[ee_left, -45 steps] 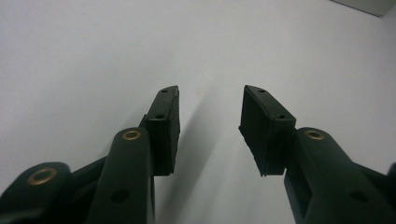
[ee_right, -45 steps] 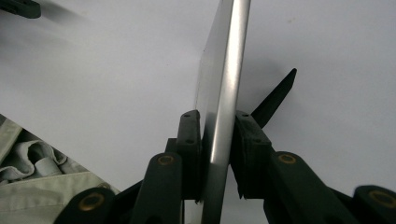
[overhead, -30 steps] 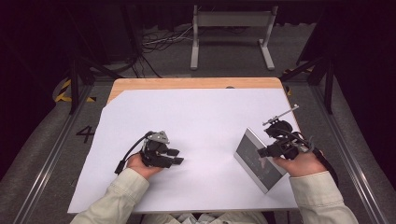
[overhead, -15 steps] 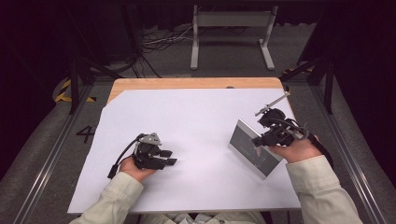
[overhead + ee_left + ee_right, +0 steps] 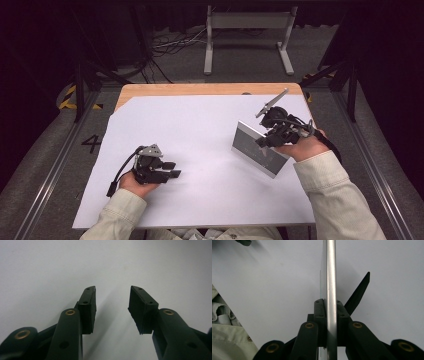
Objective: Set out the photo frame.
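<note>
Silver picture frame with glass front and black rear stand, held tilted above right side of white table sheet. Right gripper clamped on frame's thin metal edge. Frame looks rigid, light, smooth, likely slippery; glass fragile, so edge grip near middle seems safest. Left gripper rests near left front, jaws apart, nothing between them.
</note>
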Demonstrator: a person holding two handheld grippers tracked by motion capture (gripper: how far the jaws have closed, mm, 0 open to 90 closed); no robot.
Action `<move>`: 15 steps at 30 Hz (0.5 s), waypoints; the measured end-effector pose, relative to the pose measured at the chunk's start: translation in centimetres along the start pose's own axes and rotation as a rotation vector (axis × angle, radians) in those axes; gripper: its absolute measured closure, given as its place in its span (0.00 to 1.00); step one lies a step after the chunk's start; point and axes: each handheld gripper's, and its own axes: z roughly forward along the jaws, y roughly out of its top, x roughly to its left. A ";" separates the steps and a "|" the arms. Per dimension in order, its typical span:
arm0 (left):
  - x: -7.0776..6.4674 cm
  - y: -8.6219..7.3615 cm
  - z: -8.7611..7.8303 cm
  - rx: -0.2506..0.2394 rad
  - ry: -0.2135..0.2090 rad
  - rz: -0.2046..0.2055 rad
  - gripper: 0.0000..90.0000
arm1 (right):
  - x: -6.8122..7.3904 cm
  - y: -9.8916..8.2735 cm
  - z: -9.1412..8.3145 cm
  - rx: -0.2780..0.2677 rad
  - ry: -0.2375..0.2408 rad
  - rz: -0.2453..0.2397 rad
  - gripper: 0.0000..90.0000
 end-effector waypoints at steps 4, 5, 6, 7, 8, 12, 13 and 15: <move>0.2 -0.1 -0.1 -0.004 0.003 -0.004 0.64 | 0.1 0.8 0.3 -0.004 0.010 -0.043 0.93; 0.2 -0.1 -0.1 -0.003 0.001 -0.006 0.64 | 0.1 1.0 0.4 -0.006 0.011 -0.056 0.93; 0.2 -0.1 -0.1 -0.005 0.003 -0.008 0.64 | 0.1 1.2 0.4 -0.006 0.015 -0.067 0.93; 0.3 -0.1 -0.1 -0.005 0.002 -0.010 0.64 | 0.1 1.4 0.5 -0.006 0.017 -0.074 0.93; 0.3 -0.1 -0.1 -0.005 0.002 -0.010 0.64 | 0.2 1.6 0.6 -0.006 0.021 -0.082 0.93; 0.5 0.1 0.0 -0.004 0.000 -0.004 0.64 | 0.4 2.3 0.8 0.001 0.028 -0.122 0.93; 0.4 0.1 0.1 -0.004 -0.001 -0.004 0.64 | 0.5 2.6 0.9 0.005 0.027 -0.137 0.93; 0.5 0.2 0.1 -0.005 -0.002 -0.001 0.64 | 0.6 2.9 1.0 0.011 0.030 -0.152 0.93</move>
